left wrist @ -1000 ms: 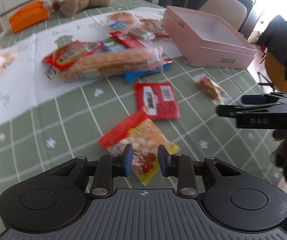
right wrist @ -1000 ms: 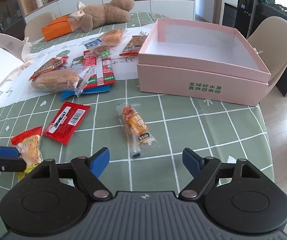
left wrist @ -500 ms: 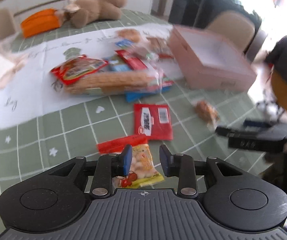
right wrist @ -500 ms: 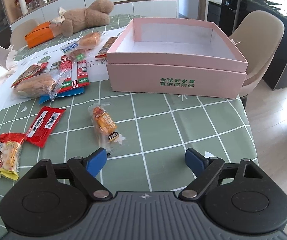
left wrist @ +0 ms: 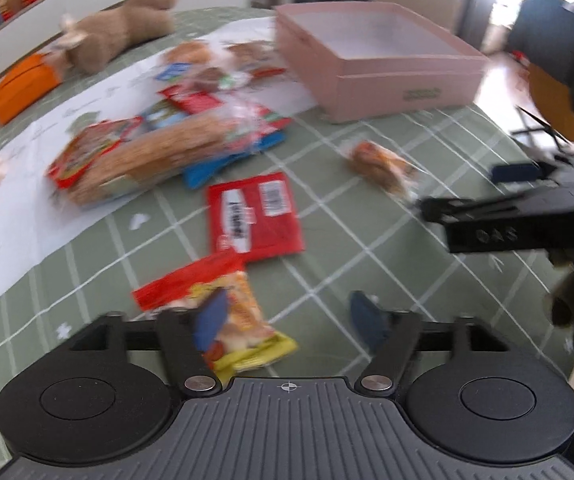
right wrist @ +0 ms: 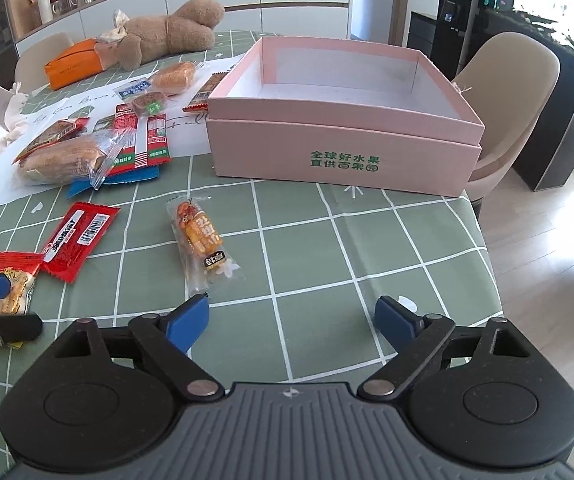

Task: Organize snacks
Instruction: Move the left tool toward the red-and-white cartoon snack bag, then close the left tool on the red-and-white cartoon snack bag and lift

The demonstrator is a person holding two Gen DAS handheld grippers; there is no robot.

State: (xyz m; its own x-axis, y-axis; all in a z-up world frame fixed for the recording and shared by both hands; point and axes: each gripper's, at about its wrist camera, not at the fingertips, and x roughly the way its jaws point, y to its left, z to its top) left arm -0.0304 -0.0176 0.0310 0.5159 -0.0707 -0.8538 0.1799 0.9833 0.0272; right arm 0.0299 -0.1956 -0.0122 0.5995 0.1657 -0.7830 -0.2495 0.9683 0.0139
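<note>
**Both grippers spread wide above loose snacks**

The left gripper [left wrist: 287, 320] is hovering with its jaws just sprung wide; the yellow-and-red snack packet [left wrist: 223, 312] is lying on the green checked tablecloth [right wrist: 367, 240] partly between them, under the left finger, not pinched. The right gripper [right wrist: 293, 320] is also standing wide, its jaws having just been opening, nothing between them, with the orange sausage packet [right wrist: 201, 240] lying just ahead. A red flat packet [right wrist: 77, 240] is resting beside the yellow one. The open pink box [right wrist: 343, 120] is sitting near the table's far right edge, and more snacks are piling to its left.
</note>
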